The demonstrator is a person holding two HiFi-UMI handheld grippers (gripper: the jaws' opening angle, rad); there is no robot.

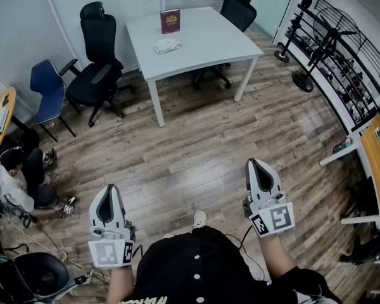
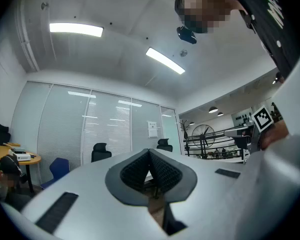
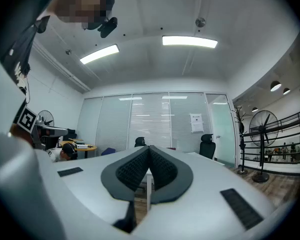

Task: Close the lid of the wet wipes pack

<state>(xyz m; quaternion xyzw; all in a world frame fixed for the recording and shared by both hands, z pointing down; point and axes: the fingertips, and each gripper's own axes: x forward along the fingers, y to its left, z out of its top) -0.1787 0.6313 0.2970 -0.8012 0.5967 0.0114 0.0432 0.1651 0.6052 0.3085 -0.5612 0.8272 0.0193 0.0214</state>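
The wet wipes pack (image 1: pixel 167 45) is a small white packet lying on the white table (image 1: pixel 209 40) far across the room, beside an upright maroon box (image 1: pixel 170 21). From here I cannot tell how its lid stands. My left gripper (image 1: pixel 107 189) and right gripper (image 1: pixel 254 164) are held level close to my body, well short of the table, above the wooden floor. In the left gripper view the left gripper (image 2: pixel 149 156) has its black pads pressed together with nothing between them. The right gripper (image 3: pixel 149 154) looks the same in the right gripper view, shut and holding nothing.
Black office chairs (image 1: pixel 96 56) stand left of and behind the table, with a blue chair (image 1: pixel 47 90) further left. A person (image 1: pixel 16 179) sits on the floor at the left. A fan stand (image 1: pixel 316 49) and railing line the right side, with a desk (image 1: pixel 377 163).
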